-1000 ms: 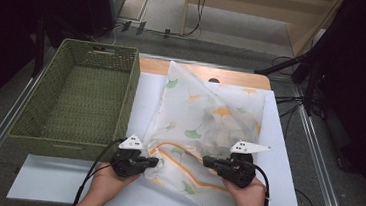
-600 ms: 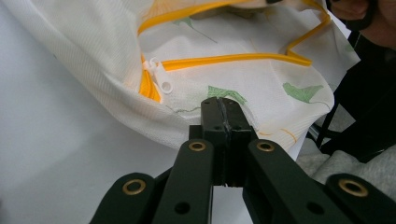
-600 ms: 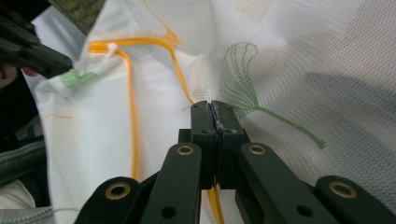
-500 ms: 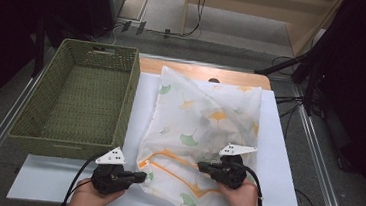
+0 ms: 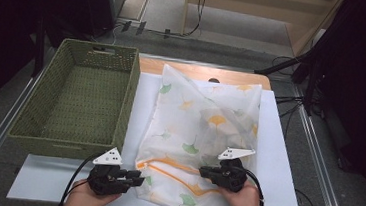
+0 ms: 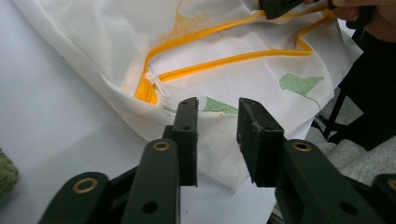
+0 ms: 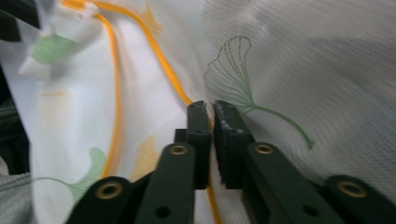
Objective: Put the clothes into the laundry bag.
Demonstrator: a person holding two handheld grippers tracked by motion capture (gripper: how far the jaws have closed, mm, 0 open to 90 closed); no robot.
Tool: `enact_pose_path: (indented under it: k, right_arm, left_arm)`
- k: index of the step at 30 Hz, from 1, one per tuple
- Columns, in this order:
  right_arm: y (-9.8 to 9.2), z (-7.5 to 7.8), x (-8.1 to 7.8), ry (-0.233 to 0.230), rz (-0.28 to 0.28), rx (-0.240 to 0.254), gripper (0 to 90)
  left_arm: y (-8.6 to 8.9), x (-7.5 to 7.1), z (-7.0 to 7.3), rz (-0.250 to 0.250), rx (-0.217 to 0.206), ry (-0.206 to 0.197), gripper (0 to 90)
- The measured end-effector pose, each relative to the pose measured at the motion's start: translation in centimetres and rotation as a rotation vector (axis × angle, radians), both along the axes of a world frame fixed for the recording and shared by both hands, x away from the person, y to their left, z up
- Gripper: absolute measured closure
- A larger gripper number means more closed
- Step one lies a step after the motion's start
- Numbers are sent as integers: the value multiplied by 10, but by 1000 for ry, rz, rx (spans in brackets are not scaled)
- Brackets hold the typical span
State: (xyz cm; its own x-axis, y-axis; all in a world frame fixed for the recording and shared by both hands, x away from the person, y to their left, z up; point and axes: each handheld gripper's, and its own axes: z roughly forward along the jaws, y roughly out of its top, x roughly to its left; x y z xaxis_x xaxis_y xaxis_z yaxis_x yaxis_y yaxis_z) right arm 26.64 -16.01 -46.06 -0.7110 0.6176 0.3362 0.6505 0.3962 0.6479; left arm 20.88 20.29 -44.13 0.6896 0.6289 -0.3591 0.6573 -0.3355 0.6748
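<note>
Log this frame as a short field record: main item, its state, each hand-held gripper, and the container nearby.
main item: white mesh laundry bag with ginkgo leaf print, lying flat on the white sheet
zipper: orange zipper along the near end, partly open, white pull at its left end
left hand-held gripper: jaws apart, just opened, at the bag's near left corner, gripping nothing
right hand-held gripper: jaws nearly together, just eased open, orange zipper edge between them
container: green woven basket, left of the bag

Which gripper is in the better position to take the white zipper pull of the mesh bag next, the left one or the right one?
Probably the left. The left gripper has open jaws, just widened, facing the zipper pull on the mesh bag. The right gripper, jaws nearly together, sits farther along the orange zipper.
</note>
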Motion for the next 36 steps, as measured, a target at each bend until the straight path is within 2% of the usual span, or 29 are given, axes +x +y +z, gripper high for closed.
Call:
enact_pose_path:
  k: [3,6,7,9,12,17,24,29,36]
  right_arm:
    - [-2,10,-6,-70,9,33,709]
    - [-6,22,-11,-151,7,112,587]
    - [-6,24,-12,-189,12,139,558]
    - [-3,28,-13,-218,15,149,525]
    - [2,28,-11,-200,30,145,497]
    - [15,27,-11,-197,73,117,479]
    - [24,27,-9,-188,116,103,480]
    - [30,27,-6,-181,130,104,483]
    - [43,27,0,-187,162,98,496]
  left_arm:
    - [4,-1,2,17,-2,-11,629]
    - [6,-3,3,32,-5,-19,576]
    - [6,-4,3,38,1,-25,549]
    - [4,-5,2,52,26,-38,480]
    - [4,-6,1,54,39,-31,437]
    - [6,-8,1,67,25,-22,421]
    - [2,-12,-3,80,63,-7,351]
    - [2,-14,-4,95,47,3,329]
    - [9,-18,-3,124,20,-11,340]
